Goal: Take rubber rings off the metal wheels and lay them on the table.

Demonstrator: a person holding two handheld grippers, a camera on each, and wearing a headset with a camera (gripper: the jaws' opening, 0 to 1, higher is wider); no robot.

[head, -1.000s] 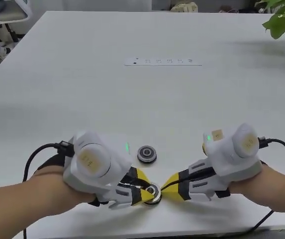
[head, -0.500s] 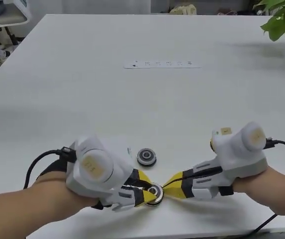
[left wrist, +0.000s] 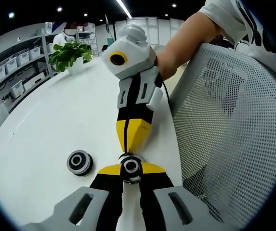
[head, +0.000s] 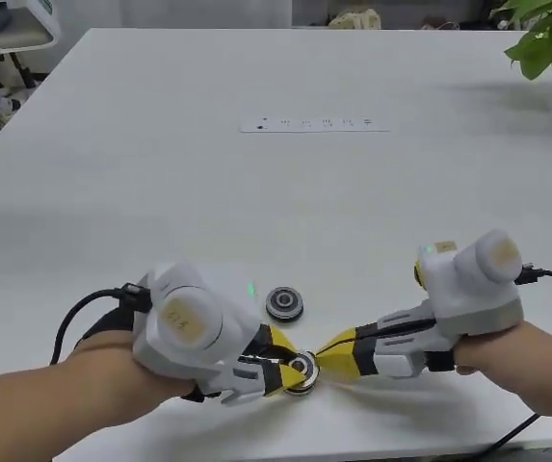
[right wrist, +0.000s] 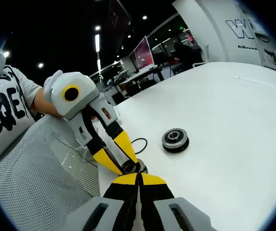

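Observation:
A small metal wheel (head: 302,367) with a dark rubber ring is held just above the table's near edge, and my left gripper (head: 291,372) is shut on it. In the left gripper view the wheel (left wrist: 131,166) sits between the yellow jaw tips. My right gripper (head: 323,355) comes in from the right, its jaws shut together with the tips pinched at the wheel's rim (right wrist: 131,167). A second wheel (head: 284,302) with its ring on lies flat on the table, just behind the held one; it is also in the left gripper view (left wrist: 80,162) and the right gripper view (right wrist: 175,139).
The white table (head: 256,202) stretches far ahead. A white power strip (head: 314,123) lies mid-table and a green plant (head: 545,38) stands at the far right corner. Cables trail from both grippers. A mesh chair back (left wrist: 224,120) is close behind the near edge.
The right gripper's body has drifted a little to the right and up while its tips stay at the wheel. The left gripper keeps its hold on the wheel.

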